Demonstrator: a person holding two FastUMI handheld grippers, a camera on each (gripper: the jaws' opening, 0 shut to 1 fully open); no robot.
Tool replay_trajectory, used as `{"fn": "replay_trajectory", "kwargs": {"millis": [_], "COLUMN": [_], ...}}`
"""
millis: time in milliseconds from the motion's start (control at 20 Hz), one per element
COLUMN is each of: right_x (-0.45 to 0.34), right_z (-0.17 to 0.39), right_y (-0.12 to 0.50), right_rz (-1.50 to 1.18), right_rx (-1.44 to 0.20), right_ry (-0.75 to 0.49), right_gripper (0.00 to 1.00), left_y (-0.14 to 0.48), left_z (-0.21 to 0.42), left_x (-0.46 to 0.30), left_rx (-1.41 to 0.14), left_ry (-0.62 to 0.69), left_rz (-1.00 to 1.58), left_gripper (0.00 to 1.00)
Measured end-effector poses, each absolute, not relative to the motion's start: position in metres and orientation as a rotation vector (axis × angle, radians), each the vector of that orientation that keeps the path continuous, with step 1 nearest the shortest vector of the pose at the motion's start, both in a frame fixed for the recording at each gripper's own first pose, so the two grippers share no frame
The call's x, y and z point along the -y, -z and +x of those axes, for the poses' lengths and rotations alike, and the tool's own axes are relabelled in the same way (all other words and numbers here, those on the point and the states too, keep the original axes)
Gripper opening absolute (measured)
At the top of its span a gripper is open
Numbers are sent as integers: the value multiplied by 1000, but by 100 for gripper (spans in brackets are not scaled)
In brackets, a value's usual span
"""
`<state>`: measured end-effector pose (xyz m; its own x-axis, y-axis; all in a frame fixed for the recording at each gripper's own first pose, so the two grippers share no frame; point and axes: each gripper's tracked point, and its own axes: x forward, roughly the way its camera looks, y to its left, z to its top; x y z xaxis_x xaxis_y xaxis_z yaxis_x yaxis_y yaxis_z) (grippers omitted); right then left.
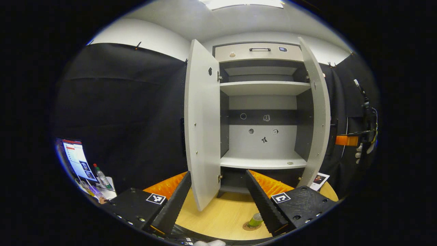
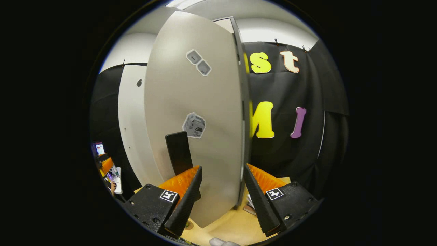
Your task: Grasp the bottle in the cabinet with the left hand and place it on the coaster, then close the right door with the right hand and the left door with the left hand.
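- The bottle (image 1: 255,220) is a small green one with a pale cap, standing upright on the round coaster (image 1: 251,226) on the wooden tabletop (image 1: 218,215), at the bottom centre of the left gripper view, just beside your left gripper's right finger.
- Your left gripper (image 1: 216,196) is spread wide and holds nothing; the bottle sits apart from both fingers.
- The left gripper view looks straight into the cabinet (image 1: 263,102): the left door (image 1: 202,126) and the right door (image 1: 317,116) both stand open, and the lower shelf (image 1: 263,162) is bare.
- At the right edge of that view you see your other gripper (image 1: 346,140) and a gloved hand (image 1: 358,153) beyond the right door.
- The right gripper view looks at the right door's (image 2: 198,119) outer face from close by, its free edge running down the frame's centre.
- Your right gripper (image 2: 222,194) is spread, straddling that door edge, touching nothing that I can tell.
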<state>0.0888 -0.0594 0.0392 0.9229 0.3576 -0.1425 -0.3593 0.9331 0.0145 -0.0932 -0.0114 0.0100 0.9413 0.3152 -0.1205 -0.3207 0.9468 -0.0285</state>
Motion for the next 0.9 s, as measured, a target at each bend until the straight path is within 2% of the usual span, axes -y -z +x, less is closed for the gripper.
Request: {"fn": "replay_trajectory", "kwargs": {"millis": [400, 900], "right_x": [-37, -59], "right_z": [103, 75], "right_y": [-20, -36], "right_rz": [-37, -79], "right_rx": [-113, -17], "right_ry": [-490, -415], "right_gripper": [78, 78], "left_y": [-12, -9], "left_z": [-100, -73], "left_x": [-30, -95], "left_rx": [-98, -86], "left_ry": [-359, -311], "left_rz": [-17, -32], "left_gripper": [96, 96]}}
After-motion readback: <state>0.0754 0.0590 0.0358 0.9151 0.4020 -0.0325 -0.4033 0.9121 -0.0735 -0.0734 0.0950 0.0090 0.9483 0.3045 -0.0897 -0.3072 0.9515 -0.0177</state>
